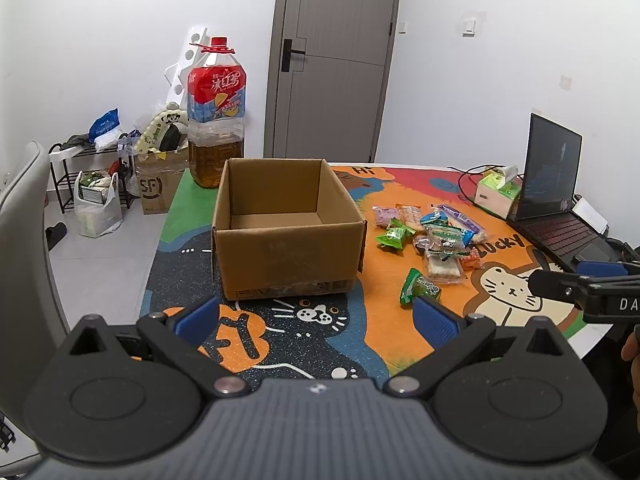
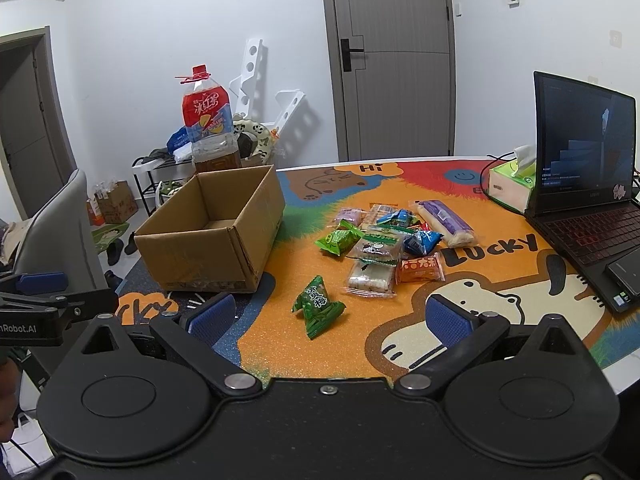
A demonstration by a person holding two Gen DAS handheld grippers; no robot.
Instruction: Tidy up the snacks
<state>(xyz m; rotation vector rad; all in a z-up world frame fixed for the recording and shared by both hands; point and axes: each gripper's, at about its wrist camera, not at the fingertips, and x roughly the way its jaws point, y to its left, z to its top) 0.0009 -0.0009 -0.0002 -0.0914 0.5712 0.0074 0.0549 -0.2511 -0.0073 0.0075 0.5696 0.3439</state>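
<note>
An open, empty cardboard box (image 1: pixel 286 236) (image 2: pixel 216 240) stands on the colourful table mat (image 1: pixel 304 332) (image 2: pixel 400 280). To its right lies a heap of several wrapped snacks (image 1: pixel 434 232) (image 2: pixel 384 240). One green packet (image 1: pixel 418 286) (image 2: pixel 318 306) lies apart, nearer to me. My left gripper (image 1: pixel 316 320) hovers open in front of the box, nothing between its blue pads. My right gripper (image 2: pixel 328 314) is open too, just short of the green packet. Each gripper also shows at the edge of the other's view.
A large iced-tea bottle (image 1: pixel 216 116) (image 2: pixel 210 124) stands behind the box. An open laptop (image 2: pixel 588 184) and a tissue box (image 2: pixel 514 180) sit at the table's right. A grey chair (image 1: pixel 24 240) is at the left, with shelves and bags on the floor beyond.
</note>
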